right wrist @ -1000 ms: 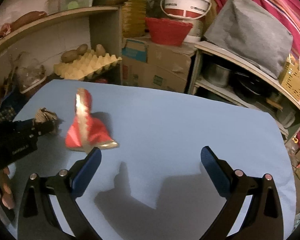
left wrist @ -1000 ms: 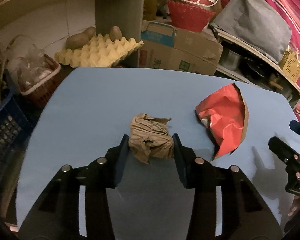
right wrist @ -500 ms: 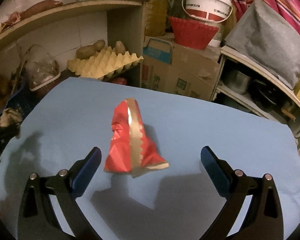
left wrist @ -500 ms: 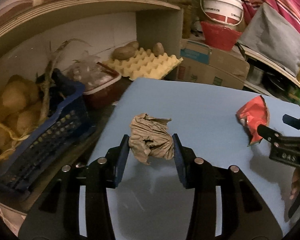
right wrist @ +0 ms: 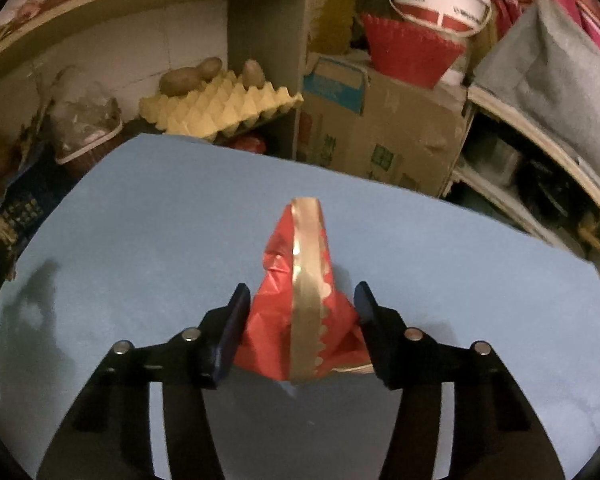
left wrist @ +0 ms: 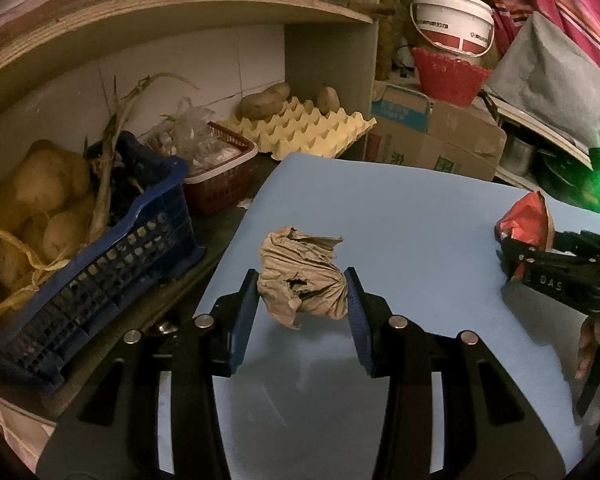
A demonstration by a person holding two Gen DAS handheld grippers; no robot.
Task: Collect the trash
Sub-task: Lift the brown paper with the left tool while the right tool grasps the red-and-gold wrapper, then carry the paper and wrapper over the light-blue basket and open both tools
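Observation:
A crumpled ball of brown paper (left wrist: 296, 256) hangs just above the blue mat (left wrist: 400, 208), and my left gripper (left wrist: 301, 274) is shut on it, a pad on each side. A red wrapper with a gold scalloped band (right wrist: 300, 264) stands on the mat (right wrist: 160, 208) between the fingers of my right gripper (right wrist: 302, 290). Those jaws are closing, and both pads touch the wrapper's sides. In the left wrist view the right gripper (left wrist: 540, 256) shows at the far right with the red wrapper (left wrist: 522, 220) in its tips.
Left of the mat stand a blue crate of potatoes (left wrist: 100, 264) and a red basket (left wrist: 220, 184). Behind the mat are a yellow egg tray (left wrist: 300, 132), a cardboard box (left wrist: 432, 140) and shelves. A person's hand (left wrist: 592, 340) holds the right gripper.
The left gripper carried the brown paper leftward, toward the blue crate. The right gripper moved over the red wrapper and its wide jaws closed in on it.

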